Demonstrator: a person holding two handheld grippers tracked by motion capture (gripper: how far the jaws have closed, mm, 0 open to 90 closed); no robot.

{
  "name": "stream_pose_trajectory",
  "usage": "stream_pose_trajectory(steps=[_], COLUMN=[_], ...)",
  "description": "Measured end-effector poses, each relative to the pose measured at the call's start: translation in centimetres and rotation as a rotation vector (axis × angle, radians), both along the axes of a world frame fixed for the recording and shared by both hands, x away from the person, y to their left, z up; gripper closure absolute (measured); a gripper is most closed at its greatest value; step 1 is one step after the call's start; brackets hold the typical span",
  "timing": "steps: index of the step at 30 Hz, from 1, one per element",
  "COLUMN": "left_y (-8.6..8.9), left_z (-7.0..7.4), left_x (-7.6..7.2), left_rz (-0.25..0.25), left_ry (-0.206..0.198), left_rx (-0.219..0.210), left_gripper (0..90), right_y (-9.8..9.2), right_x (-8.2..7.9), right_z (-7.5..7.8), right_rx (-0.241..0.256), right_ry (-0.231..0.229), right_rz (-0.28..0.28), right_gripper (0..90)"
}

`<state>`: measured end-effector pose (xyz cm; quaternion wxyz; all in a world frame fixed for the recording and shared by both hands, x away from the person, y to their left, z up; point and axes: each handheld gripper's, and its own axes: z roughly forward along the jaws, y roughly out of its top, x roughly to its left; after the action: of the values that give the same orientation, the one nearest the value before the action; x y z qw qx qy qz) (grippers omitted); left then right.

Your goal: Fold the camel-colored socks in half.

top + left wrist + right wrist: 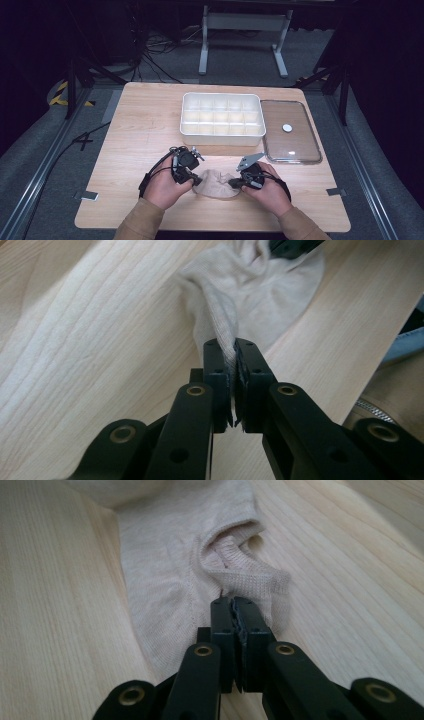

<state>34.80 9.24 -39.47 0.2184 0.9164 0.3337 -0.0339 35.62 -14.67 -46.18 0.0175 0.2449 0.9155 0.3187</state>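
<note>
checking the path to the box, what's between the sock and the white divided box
Bare wooden table in the high view: nothing lies between the sock and the white box.

We see a light wooden table (150,130) on grey carpet (40,165), a white metal stand (245,22) behind it, black cables (155,55) trailing, and dark surroundings.

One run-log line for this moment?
left gripper: shut on sock | right gripper: shut on sock | sock: on table | divided tray: empty

White compartment tray (222,131) mid-table (145,125), clear lid (290,145) with white knob just beside it.
</note>
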Motion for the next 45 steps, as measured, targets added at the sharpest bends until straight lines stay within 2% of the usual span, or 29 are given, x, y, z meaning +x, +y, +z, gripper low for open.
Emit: stream_pose_trajectory(steps=[11, 20, 28, 32, 35, 36, 38, 40, 42, 44, 45], left_y=[-0.8, -2.2, -4.1, -4.5, -4.8, -4.8, -4.7, -4.2, -3.9, -3.1, -2.6], left_z=[0.0, -0.1, -1.2, -1.5, -2.1, -2.3, -2.3, -1.9, -1.7, -1.0, -0.7], left_x=[0.2, 0.2, 0.0, 0.0, 0.1, 0.2, 0.3, 0.3, 0.4, 0.4, 0.4], left_rz=[-0.023, -0.057, -0.105, -0.110, -0.108, -0.108, -0.103, -0.088, -0.089, -0.073, -0.063], left_ry=[0.001, -0.008, 0.020, 0.028, 0.055, 0.057, 0.058, 0.046, 0.043, 0.033, 0.025], left_rx=[-0.049, -0.107, -0.099, -0.101, -0.094, -0.094, -0.104, -0.133, -0.150, -0.181, -0.184], left_gripper=[85.2, 85.2, 85.2, 85.1, 84.4, 82.7, 70.9, 61.6, 58.0, 57.0, 57.0], right_y=[1.7, 1.6, 1.5, 1.5, 1.5, 1.5, 1.5, 1.5, 1.4, 0.9, 0.9], right_x=[-0.6, -0.9, -0.9, -0.9, -0.9, -0.9, -1.1, -1.2, -1.2, -1.1, -1.1], right_z=[-0.2, -0.4, -0.5, -0.5, -0.5, -0.4, -0.3, -0.1, -0.1, 0.0, 0.0], right_rx=[0.030, 0.048, 0.060, 0.063, 0.063, 0.061, 0.047, 0.035, 0.037, 0.034, 0.034], right_ry=[0.007, 0.005, 0.002, -0.006, -0.010, -0.010, -0.032, -0.055, -0.056, -0.072, -0.072], right_rz=[0.049, 0.038, 0.035, 0.037, 0.037, 0.038, 0.034, 0.031, 0.027, 0.017, 0.017], right_gripper=[88.7, 88.6, 88.5, 88.3, 86.8, 85.6, 82.0, 80.0, 79.1, 76.4, 76.4])
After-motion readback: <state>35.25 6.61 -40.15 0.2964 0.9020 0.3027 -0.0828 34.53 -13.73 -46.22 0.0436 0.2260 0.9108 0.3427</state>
